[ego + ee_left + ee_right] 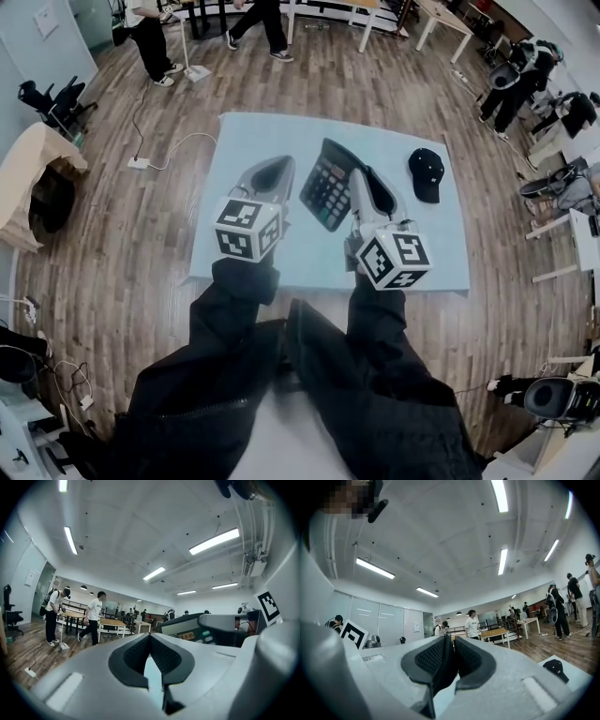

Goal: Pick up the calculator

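Right hand-held gripper point(364, 183) is clamped on a thin dark slab, seen edge-on in its own view; this is apparently the right edge of the calculator point(326, 192). The calculator is held clear above the pale blue surface point(244, 141), keys up. Left hand-held gripper point(269, 173) is just beside it, jaws closed tip to tip, nothing between them. Black cap point(427, 173) lies on the surface to the right.
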The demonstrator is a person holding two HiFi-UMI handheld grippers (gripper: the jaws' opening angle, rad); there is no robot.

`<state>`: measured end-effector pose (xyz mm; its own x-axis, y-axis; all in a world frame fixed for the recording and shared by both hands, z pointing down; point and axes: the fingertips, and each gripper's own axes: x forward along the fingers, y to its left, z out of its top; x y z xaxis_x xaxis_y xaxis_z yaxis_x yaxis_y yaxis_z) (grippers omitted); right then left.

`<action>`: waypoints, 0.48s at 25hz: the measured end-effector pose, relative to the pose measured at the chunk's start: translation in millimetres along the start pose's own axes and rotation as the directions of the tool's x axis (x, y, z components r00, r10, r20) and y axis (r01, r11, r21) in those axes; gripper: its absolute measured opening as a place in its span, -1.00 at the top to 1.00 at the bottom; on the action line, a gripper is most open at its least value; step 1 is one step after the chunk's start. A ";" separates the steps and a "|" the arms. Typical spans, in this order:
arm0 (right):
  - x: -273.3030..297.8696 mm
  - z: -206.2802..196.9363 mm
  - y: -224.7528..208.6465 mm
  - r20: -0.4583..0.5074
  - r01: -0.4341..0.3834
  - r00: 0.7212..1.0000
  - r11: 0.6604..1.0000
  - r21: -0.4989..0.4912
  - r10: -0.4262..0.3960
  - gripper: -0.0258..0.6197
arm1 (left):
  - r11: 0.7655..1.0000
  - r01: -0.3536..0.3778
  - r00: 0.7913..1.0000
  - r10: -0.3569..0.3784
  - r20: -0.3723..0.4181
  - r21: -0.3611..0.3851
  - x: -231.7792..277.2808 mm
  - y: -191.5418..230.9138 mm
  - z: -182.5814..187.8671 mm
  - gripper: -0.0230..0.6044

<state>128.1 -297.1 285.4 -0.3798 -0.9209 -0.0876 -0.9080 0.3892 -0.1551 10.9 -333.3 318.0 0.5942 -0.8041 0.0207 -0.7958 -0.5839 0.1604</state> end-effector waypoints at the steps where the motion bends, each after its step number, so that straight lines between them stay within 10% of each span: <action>1: 0.8 3.9 0.3 0.008 -0.001 1.000 1.000 -0.009 0.001 0.71 | 1.000 0.003 1.000 -0.003 0.007 0.006 1.0 -1.2 3.8 0.93; 12: 2.8 30.8 10.8 0.067 -0.006 0.998 0.996 -0.084 0.012 0.71 | 0.998 0.002 0.998 -0.006 0.067 0.058 -1.9 -6.3 33.4 0.93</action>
<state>122.6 -294.9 253.2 -0.3776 -0.9129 -0.1547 -0.9174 0.3916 -0.0715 10.9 -331.9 283.9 0.5899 -0.8062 -0.0461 -0.7999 -0.5912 0.1028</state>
